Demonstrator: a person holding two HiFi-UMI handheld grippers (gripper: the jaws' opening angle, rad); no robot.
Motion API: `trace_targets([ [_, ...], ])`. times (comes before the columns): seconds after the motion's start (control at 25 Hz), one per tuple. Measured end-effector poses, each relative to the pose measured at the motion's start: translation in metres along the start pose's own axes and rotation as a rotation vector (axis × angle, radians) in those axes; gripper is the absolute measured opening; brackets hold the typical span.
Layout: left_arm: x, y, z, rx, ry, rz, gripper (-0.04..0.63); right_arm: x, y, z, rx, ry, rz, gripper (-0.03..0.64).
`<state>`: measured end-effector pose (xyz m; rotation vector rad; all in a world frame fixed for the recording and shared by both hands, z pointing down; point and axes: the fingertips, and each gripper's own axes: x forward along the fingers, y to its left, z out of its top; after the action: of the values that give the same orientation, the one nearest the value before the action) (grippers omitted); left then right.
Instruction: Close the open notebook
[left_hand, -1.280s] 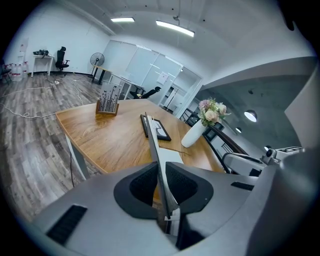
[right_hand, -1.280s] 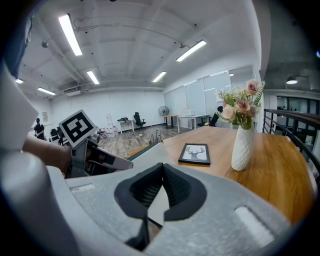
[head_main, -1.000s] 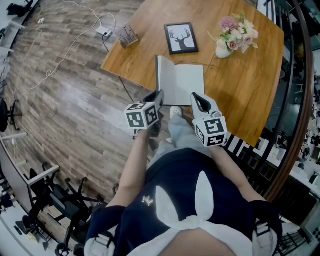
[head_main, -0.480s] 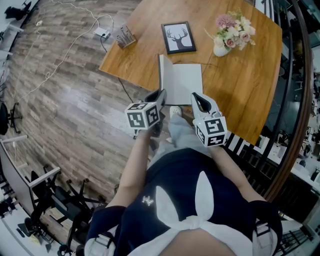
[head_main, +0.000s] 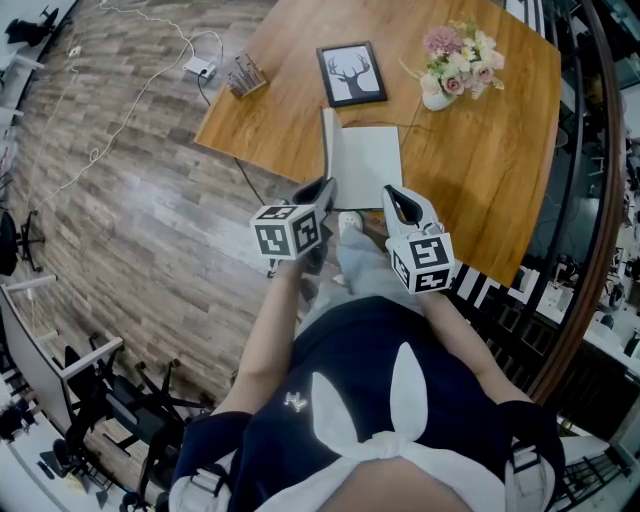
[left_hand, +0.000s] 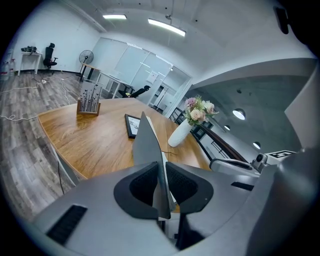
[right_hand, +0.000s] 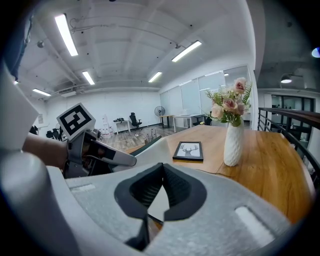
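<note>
Notebook (head_main: 368, 165) is lying at the near edge of the wooden table (head_main: 500, 170), right in front of the person, and it's not shut yet. The right-hand page lies flat and white, while the left cover (head_main: 327, 150) stands almost vertical along the 9 o'clock side of the book.

Left gripper (head_main: 324, 187) has that cover pinched near its bottom corner. In the left gripper view the thin grey sheet runs straight up between the two pads, and they're closed against it, so it's properly clamped.

Right gripper (head_main: 394, 193) sits at about 5 o'clock of the notebook, over the near right corner. Can't tell from the head view whether it actually touches the book. In the right gripper view its jaws are together at the tips with nothing gripped. The bit of white showing below them is just the page underneath.

Other stuff on the table:
- Deer picture frame (head_main: 352, 75) is at 12 o'clock from the notebook, just beyond its far edge.
- White vase of pink flowers (head_main: 445, 70) is at roughly 1 o'clock.
- Wooden holder with thin sticks (head_main: 241, 74) is out at 10 o'clock, by the table's corner.

Further out at 10 o'clock, off the table, a power strip (head_main: 201, 66) with a white cable lies on the plank floor (head_main: 120, 200).
</note>
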<state>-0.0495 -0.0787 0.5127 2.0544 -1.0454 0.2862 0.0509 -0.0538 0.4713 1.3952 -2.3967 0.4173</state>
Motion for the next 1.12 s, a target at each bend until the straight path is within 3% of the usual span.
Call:
trace_targets([
  [1.12,0.021,-0.028,-0.004,0.024,0.032,-0.078,0.071,-0.012,-0.017,-0.009,0.027,0.003,-0.046,-0.002],
])
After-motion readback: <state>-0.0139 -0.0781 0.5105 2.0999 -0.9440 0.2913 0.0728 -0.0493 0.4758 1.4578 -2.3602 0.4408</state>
